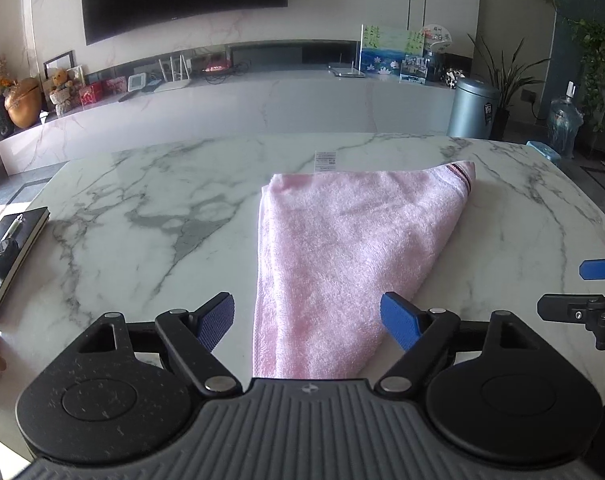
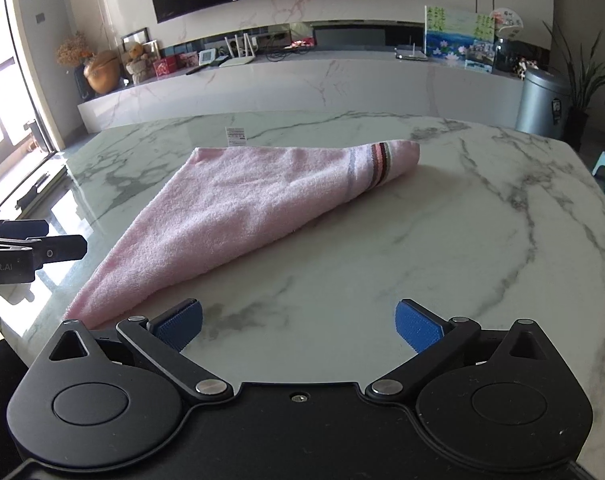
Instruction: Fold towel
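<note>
Marble table (image 1: 142,184) underneath, broad and bare on both flanks. Pink towel (image 1: 342,248) lying folded into a tapering wedge, striped end (image 2: 376,164) far, narrow tip near. Left gripper (image 1: 307,320) spread wide astride that tip, clamping nothing. Right gripper (image 2: 298,326) likewise agape over bare marble. Probably best: square up the skewed edges before folding again.

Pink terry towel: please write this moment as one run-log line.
pink terry towel: folded, on marble table | left tongs: open | right tongs: open, empty
</note>
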A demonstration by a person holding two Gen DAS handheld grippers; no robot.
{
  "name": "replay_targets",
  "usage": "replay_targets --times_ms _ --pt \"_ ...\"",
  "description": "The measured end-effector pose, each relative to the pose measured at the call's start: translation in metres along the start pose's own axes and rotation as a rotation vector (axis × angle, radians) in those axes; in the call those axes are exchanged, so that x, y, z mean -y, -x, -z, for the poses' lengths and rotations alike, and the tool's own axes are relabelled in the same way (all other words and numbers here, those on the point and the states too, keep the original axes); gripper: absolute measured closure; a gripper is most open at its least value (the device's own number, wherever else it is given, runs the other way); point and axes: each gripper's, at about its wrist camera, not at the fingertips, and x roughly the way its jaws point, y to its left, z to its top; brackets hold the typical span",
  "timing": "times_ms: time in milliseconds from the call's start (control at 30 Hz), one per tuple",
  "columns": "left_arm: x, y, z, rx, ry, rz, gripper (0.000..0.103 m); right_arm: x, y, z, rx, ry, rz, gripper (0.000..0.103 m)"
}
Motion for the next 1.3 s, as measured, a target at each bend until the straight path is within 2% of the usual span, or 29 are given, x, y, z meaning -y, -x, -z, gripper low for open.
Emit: replay_targets --times_ms 33,67,200,533,700,1300 --pt "0.001 0.000 0.003 0.006 0.001 0.005 0.013 -0.001 -0.002 0.005 -0.003 -0.016 0.001 0.001" --pt "0.002 0.000 0.007 0.011 0.002 0.011 0.001 -0.002 -0.003 0.010 -0.009 -0.026 0.001 0.001" --pt "0.005 -0.001 0.021 0.014 0.004 0.027 0.001 -0.007 -0.007 0.026 -0.036 -0.031 -0.005 0.001" --pt "0.004 -0.006 0.052 -0.025 0.018 -0.008 0.001 -0.025 -0.011 0.045 -0.051 0.036 0.016 0.001" --pt "0.007 -0.007 0.056 -0.026 0.012 -0.024 0.001 -0.023 -0.018 0.051 -0.071 0.040 0.028 0.001" --pt "0.007 -0.021 0.074 -0.072 0.021 -0.030 0.001 -0.029 -0.027 0.061 -0.035 0.123 0.081 0.000"
